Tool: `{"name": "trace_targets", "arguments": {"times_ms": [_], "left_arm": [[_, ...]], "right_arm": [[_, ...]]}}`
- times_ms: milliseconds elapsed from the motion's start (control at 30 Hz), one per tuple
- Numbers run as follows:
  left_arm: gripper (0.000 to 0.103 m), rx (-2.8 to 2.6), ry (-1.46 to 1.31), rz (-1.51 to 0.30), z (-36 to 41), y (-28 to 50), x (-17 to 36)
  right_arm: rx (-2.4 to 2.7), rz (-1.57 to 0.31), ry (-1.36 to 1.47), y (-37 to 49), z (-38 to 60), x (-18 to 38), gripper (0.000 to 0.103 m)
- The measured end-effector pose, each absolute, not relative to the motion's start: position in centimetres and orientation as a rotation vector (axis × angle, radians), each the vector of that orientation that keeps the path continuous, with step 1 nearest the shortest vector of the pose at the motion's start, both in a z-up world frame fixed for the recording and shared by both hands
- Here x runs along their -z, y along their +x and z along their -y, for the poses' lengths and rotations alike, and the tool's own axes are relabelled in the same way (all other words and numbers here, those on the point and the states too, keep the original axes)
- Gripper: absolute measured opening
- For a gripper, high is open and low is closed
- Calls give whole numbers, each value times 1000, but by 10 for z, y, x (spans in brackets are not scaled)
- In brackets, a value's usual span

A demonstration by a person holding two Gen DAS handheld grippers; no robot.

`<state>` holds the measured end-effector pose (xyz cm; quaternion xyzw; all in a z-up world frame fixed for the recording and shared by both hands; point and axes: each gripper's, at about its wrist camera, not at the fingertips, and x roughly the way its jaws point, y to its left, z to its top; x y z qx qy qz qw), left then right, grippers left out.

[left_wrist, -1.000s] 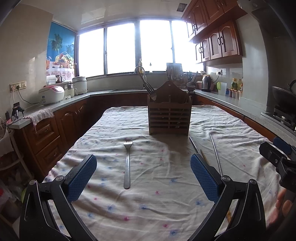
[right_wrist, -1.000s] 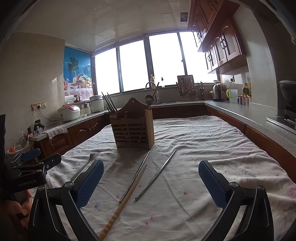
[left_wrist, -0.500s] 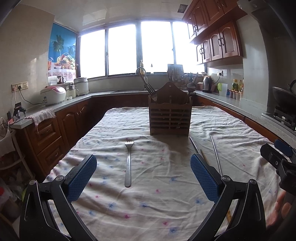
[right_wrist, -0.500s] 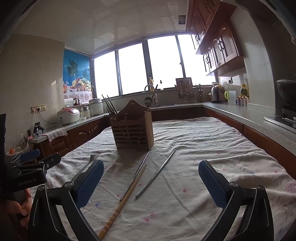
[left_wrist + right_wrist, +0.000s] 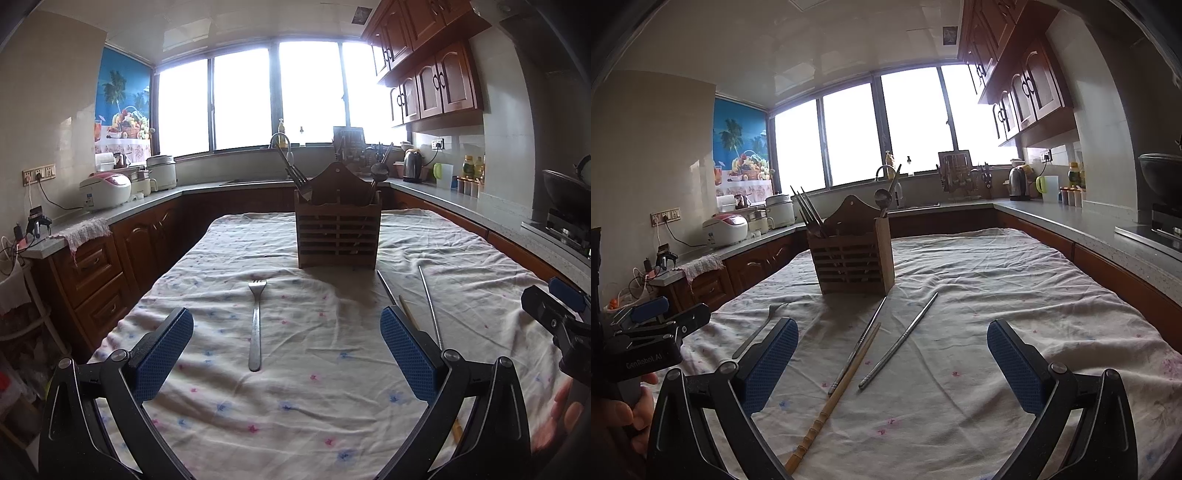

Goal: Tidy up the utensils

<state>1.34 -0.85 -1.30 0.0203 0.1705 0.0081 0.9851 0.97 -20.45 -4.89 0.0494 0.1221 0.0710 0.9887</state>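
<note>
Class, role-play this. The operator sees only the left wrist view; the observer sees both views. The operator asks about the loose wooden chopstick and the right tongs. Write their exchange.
Operator: My view hides most of the wooden chopstick. How does it lie?
Observer: It lies close alongside one metal chopstick, with its ridged end toward the right wrist camera.
Operator: Are the right tongs holding anything?
Observer: No. The right tongs are open and empty.
</note>
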Motion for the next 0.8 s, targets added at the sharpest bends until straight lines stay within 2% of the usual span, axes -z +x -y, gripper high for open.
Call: {"name": "trace_targets", "arguments": {"times_ms": [800], "left_arm": [[103,-14,35,-349,9,15,13]], "right_arm": [[-136,-250,107,7,208,48,103]]}}
